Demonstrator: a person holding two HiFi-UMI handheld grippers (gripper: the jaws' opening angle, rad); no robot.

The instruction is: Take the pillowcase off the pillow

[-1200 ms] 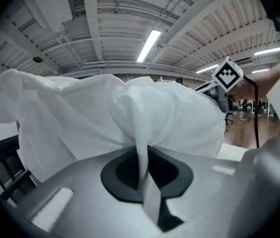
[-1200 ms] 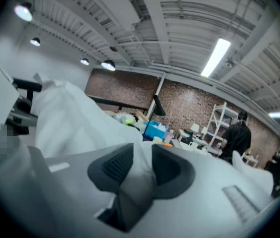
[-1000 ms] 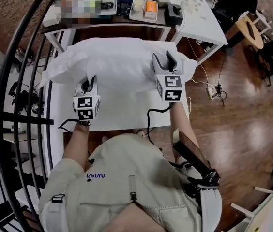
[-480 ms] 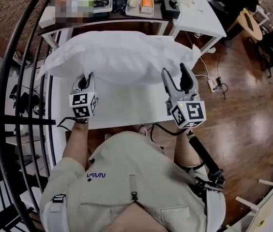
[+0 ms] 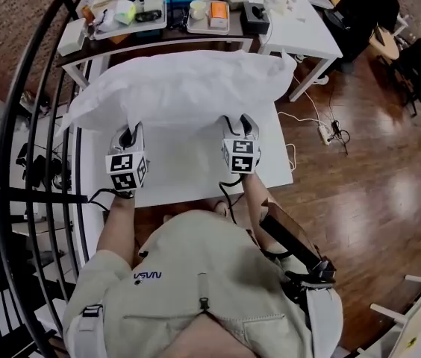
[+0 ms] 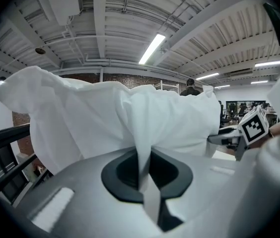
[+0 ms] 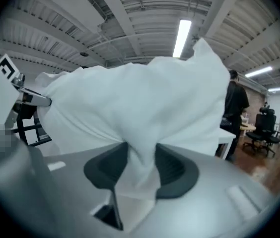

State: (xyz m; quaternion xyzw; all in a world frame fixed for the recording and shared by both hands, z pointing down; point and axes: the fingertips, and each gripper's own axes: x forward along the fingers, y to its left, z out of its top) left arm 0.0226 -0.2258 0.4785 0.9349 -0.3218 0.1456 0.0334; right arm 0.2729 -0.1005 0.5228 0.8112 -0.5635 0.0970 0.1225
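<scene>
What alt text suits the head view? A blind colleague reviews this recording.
Seen from above, a person holds two grippers at the near edge of a filled white pillowcase on a white table. The left gripper pinches the fabric; the jaws of the right gripper have just been closing on a fold of it.

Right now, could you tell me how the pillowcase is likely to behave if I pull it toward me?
The pillowcase is probably floppy: it pinches to a thin fold in the left claw. It looks puffy and creased, so it is likely light for its bulk. Pulled, it may slide whole across the smooth table rather than peel off.
</scene>
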